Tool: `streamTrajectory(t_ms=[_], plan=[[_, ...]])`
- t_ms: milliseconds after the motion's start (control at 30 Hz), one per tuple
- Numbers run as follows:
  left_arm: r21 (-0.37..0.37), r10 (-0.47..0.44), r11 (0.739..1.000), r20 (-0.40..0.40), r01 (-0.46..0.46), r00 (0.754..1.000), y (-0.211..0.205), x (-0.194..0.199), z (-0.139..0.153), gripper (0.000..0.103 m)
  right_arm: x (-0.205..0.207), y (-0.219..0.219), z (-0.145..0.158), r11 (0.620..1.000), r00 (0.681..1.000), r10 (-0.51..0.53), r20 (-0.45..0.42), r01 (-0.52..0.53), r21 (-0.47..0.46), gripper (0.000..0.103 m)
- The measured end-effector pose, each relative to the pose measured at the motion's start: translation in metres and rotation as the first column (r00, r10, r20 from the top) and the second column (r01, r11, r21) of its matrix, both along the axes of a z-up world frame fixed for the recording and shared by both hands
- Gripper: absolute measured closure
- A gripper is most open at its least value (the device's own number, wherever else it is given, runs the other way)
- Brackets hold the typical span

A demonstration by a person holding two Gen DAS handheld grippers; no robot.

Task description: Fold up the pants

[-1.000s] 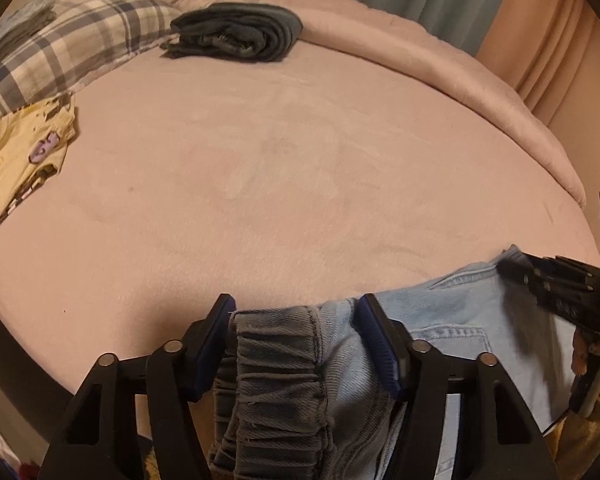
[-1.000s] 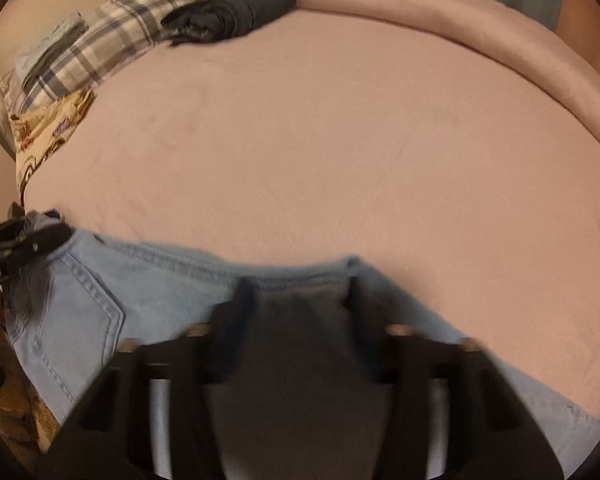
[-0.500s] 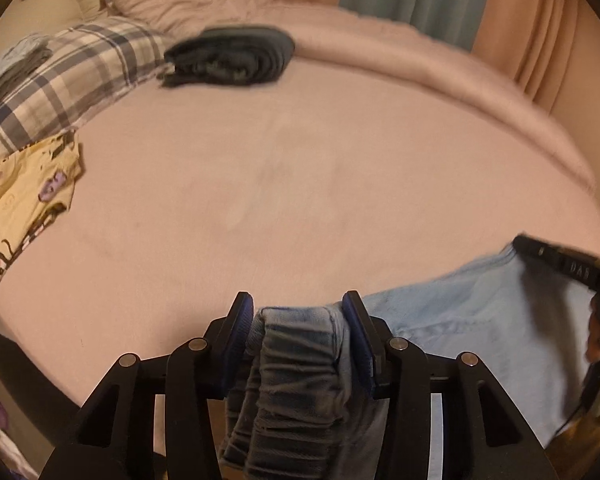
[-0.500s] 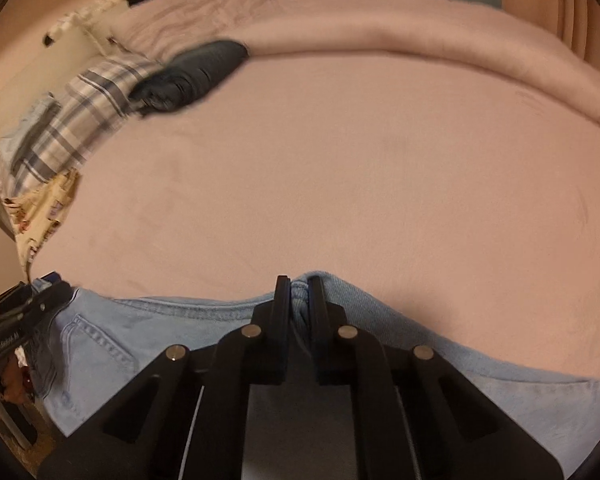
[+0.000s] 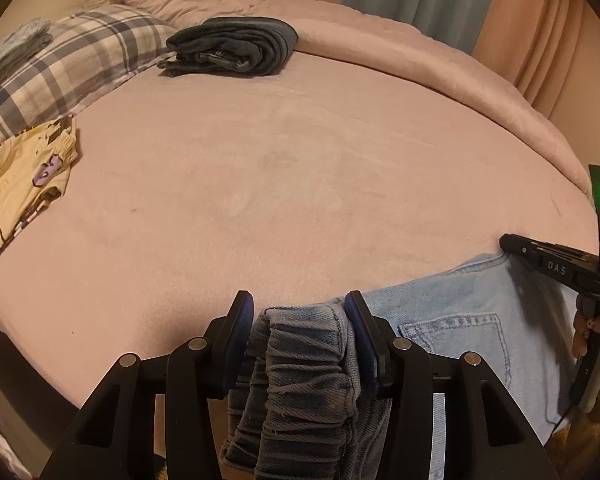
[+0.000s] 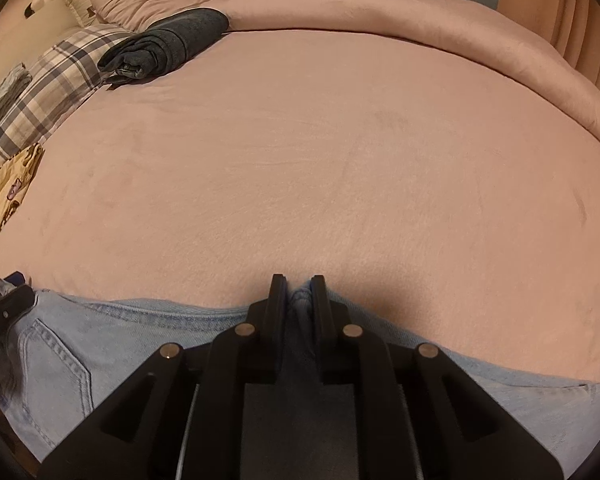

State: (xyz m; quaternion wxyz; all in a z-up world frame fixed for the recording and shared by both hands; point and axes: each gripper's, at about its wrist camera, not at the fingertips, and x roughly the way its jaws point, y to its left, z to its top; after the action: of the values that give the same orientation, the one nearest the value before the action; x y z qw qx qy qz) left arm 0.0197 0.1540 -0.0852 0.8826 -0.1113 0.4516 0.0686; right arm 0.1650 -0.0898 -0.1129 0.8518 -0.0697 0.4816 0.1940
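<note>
Light-blue denim pants (image 5: 452, 320) at the frame's bottom are being pinched by both: left hand-held gripper (image 5: 300, 312) clamping the bunched waistband, right hand-held gripper (image 6: 298, 292) nearly together on the edge, over the pink bed (image 5: 300, 160).

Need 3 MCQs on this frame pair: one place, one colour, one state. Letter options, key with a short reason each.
1. Where do the folded dark pants lie?
A. far side of the bed, beside the plaid pillow
B. on the floor
C. in the left gripper

2. What colour are the jeans being handled?
A. black
B. light blue
C. red

3. What state is the right gripper in?
A. wide open, nothing between
B. out of view
C. shut on the jeans' edge

Key: 1 A, they rest on the pink cover next to the pillow; 2 B, pale denim with a stitched pocket; 3 C, denim is pinched between the narrow jaws.
</note>
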Motion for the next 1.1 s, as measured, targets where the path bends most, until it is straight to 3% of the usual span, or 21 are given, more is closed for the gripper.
streamTrajectory(t_ms=[333, 500, 567, 767, 867, 1000, 1100], plan=[[0.002, 0.008, 1.0, 0.011, -0.008, 1.0, -0.004, -0.007, 0.013, 0.053, -0.001, -0.001, 0.003, 1.0, 1.0, -0.013, -0.005, 0.013, 0.028, 0.091], [-0.026, 0.025, 0.999, 0.066, -0.023, 0.998, -0.007, -0.015, 0.037, 0.053, -0.011, -0.008, 0.034, 0.999, 0.995, -0.031, 0.09, 0.029, 0.022, 0.078], [-0.031, 0.025, 0.999, 0.08, -0.023, 0.996, -0.008, -0.018, 0.043, 0.053, -0.019, -0.013, 0.047, 0.999, 0.994, -0.018, 0.104, 0.012, 0.053, 0.069], [-0.061, -0.011, 0.998, 0.08, 0.016, 0.997, -0.017, -0.013, 0.043, 0.053, -0.034, -0.002, 0.034, 0.996, 0.996, 0.081, 0.022, -0.082, 0.026, 0.071], [-0.01, -0.025, 1.0, 0.039, 0.025, 0.999, -0.028, -0.006, 0.03, 0.053, -0.03, 0.006, 0.011, 0.997, 0.998, 0.061, -0.013, -0.062, -0.049, 0.069], [0.133, 0.004, 0.991, -0.014, -0.002, 1.0, -0.035, 0.001, 0.011, 0.054, -0.026, 0.008, 0.005, 0.998, 0.999, 0.044, -0.005, -0.044, -0.042, 0.068], [0.126, 0.013, 0.992, -0.007, -0.012, 1.0, -0.031, 0.0, 0.004, 0.054, -0.024, 0.008, 0.004, 0.998, 0.999, 0.045, -0.01, -0.046, -0.039, 0.067]])
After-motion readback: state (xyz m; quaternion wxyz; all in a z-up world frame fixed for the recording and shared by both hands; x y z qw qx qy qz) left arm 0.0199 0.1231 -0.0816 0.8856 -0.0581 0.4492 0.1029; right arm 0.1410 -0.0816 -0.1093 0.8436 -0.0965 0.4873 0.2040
